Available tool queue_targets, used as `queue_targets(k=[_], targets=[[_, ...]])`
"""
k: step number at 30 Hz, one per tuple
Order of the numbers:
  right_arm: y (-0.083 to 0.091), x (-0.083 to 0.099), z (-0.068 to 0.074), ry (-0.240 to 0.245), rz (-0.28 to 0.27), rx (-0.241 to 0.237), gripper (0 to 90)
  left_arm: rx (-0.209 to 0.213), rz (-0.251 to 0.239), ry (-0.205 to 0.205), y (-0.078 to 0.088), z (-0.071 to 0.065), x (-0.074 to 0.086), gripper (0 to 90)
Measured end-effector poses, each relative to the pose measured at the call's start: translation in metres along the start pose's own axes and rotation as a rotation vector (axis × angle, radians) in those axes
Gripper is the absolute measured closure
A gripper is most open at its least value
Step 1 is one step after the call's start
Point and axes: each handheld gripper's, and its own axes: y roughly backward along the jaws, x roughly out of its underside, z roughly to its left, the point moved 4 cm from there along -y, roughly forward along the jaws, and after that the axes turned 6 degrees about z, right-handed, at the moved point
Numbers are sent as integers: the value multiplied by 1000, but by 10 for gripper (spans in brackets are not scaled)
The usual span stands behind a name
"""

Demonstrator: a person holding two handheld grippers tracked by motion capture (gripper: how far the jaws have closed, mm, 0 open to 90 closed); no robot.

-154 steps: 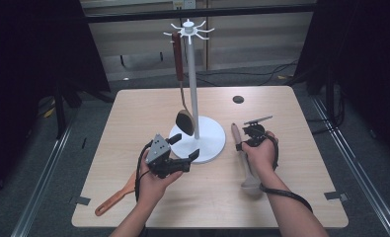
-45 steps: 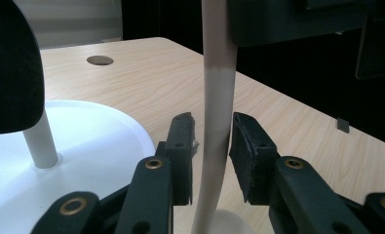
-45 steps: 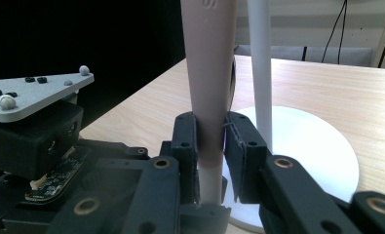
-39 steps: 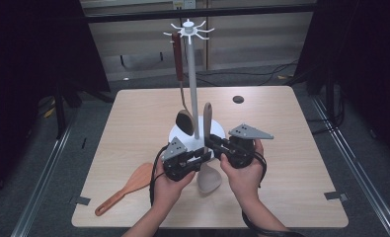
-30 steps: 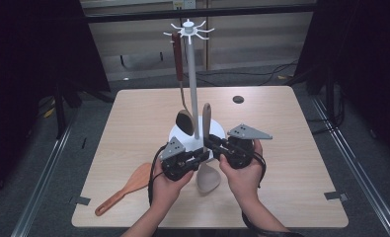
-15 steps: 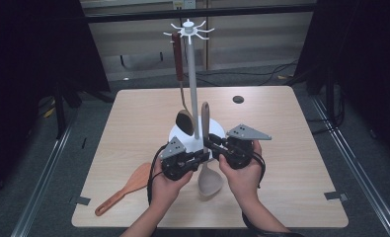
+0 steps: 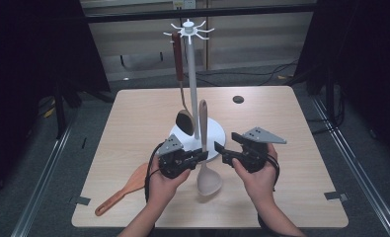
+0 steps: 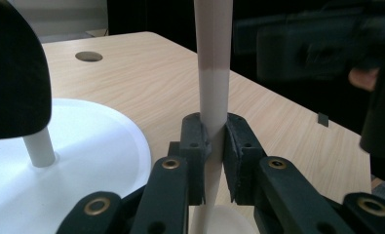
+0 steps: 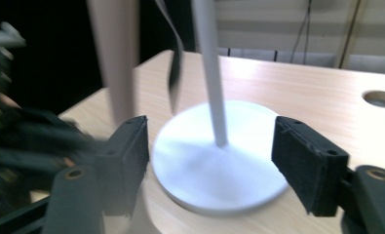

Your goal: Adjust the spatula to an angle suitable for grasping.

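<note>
Tongs [image 9: 209,165] parted before white stand base [image 9: 219,161].

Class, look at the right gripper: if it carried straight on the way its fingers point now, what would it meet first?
Most likely the white round base of the utensil stand, which lies straight ahead between the open fingers of the right gripper. The stand's thin pole rises just behind; depth is hard to judge.
</note>
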Motion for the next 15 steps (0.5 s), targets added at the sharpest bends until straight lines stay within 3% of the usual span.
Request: queue_targets(k=[8,15], targets=[[3,26,-24,9,56,46,212,19,-4,-16,8,2,-11,799],[3,38,-32,36,76,51,150,32,-21,-21,15,4,-20,799]])
